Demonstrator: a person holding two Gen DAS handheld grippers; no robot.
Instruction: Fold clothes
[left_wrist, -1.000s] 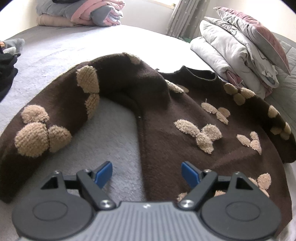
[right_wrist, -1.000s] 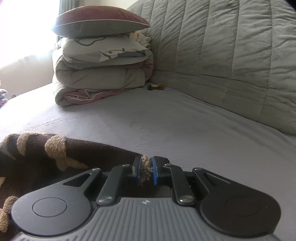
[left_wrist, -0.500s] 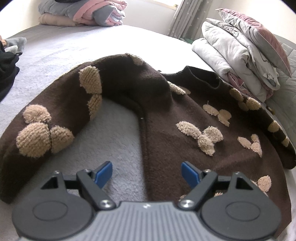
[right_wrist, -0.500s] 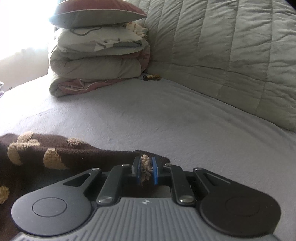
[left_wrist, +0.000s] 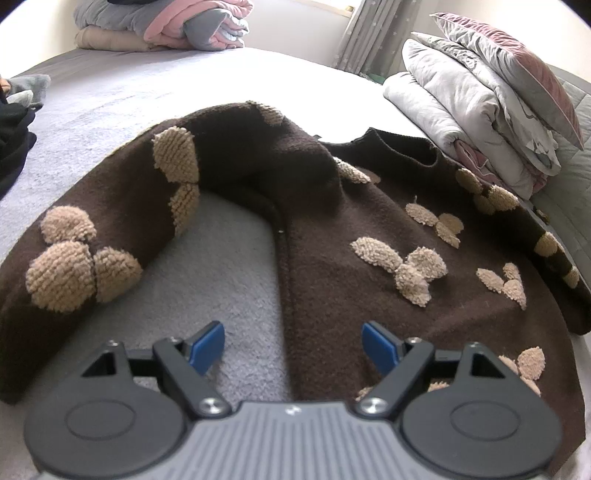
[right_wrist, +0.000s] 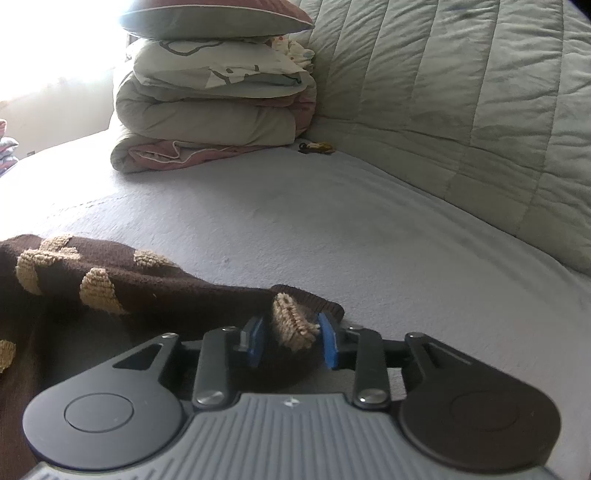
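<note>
A dark brown sweater (left_wrist: 332, 236) with fuzzy tan patches lies spread on the grey bed, one sleeve curving to the left (left_wrist: 92, 236). My left gripper (left_wrist: 293, 347) is open and empty, hovering over the sweater's side seam near its lower edge. In the right wrist view the other sleeve (right_wrist: 110, 288) stretches to its cuff (right_wrist: 295, 317). My right gripper (right_wrist: 291, 341) has its jaws parted around the cuff, which sits loose between the blue pads (right_wrist: 255, 343).
Folded duvets and a pillow are stacked at the bed's head (left_wrist: 480, 96) (right_wrist: 214, 96). A pile of folded clothes (left_wrist: 166, 26) sits far back left. Dark garments (left_wrist: 13, 140) lie at the left edge. A quilted headboard (right_wrist: 461, 110) rises on the right.
My right gripper was shut on the sleeve cuff; it has now opened and let the cuff go on the bed. The sleeve has been drawn outward. My left gripper has stayed open.
</note>
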